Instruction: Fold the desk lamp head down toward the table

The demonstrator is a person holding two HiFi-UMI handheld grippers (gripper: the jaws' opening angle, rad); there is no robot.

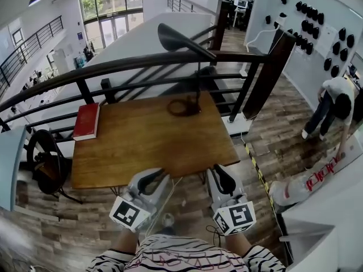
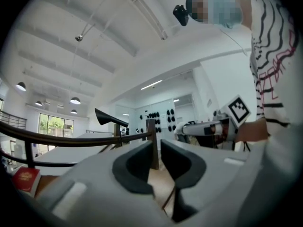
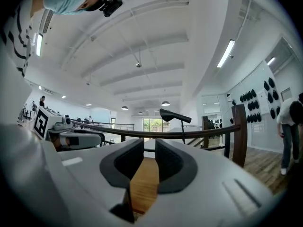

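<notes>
The desk lamp stands at the far edge of the wooden table, a little right of the middle. Its ring base sits flat on the wood, its thin stem is upright, and its dark cone head is raised and tilted out above the black railing behind. A red book lies at the far left corner, well apart from the lamp. Both tools hang back at the near edge, pointing level across the table. The left gripper has its jaws only slightly apart and the right gripper a bit wider, and neither has anything between them. The fold hasn't started, I'd say, and the whole table lies between the tools and the lamp. My worry is the base: it looks light and sits right at the far edge. A push on the head with nothing steadying the base could tip the lamp or slide it off toward the railing. The smooth cone could also slip out of a shallow pinch.
</notes>
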